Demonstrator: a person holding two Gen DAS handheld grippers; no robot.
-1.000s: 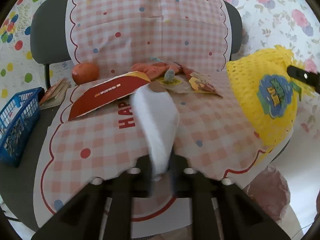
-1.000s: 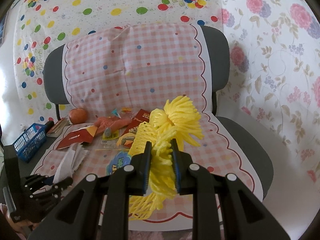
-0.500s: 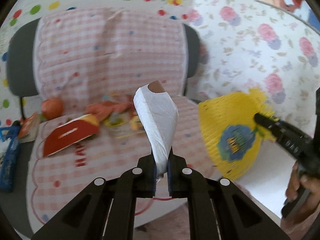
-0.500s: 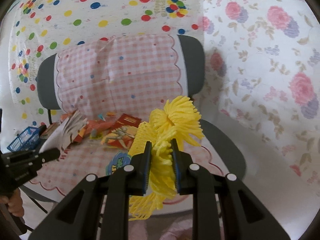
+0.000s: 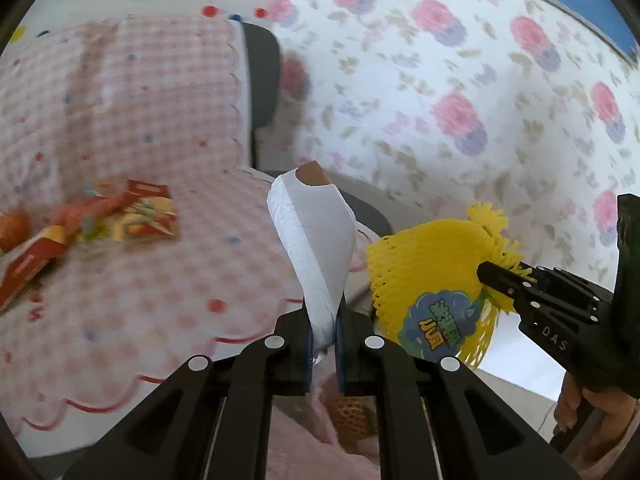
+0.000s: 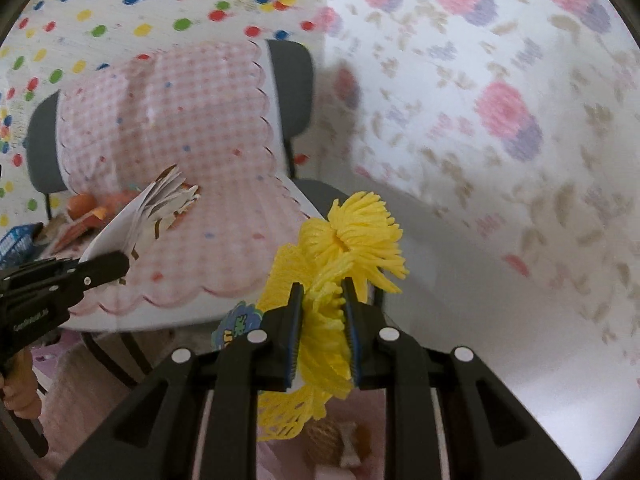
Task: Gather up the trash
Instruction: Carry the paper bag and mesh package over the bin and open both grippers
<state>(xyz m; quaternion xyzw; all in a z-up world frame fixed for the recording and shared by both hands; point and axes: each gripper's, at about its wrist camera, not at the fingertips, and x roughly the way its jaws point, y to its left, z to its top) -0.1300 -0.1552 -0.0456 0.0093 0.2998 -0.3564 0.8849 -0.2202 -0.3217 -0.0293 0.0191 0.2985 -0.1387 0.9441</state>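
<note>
A: L gripper [image 5: 323, 334]?
B: Jaws nearly closed, pinching the low end of a white paper stack [image 5: 316, 248]. The stack sticks up past the tips, w/ a brown torn corner on top. From the R cam it's fanned sheets [image 6: 148, 208] in the air beside the chair.

A: R gripper [image 6: 320, 316]?
B: Jaws clamped on a yellow foam net [image 6: 332, 280], bunched between the pads. Its frayed tuft sits above the tips; the mesh and a blue sticker hang below. L cam shows the net [image 5: 424, 280] right of the paper, not touching.

A: Rest of the trash?
B: On the chair seat's pink checked cover [image 5: 120, 280]: red packet [image 5: 28, 264], wrappers [image 5: 140, 216], an orange [image 5: 12, 224] at far left. All blurry.

A: Containers?
B: A blue basket [image 6: 14, 240] at the left edge, contents unreadable. Below both grippers there's a pink bag [image 6: 288, 460] w/ something brownish inside.
</note>
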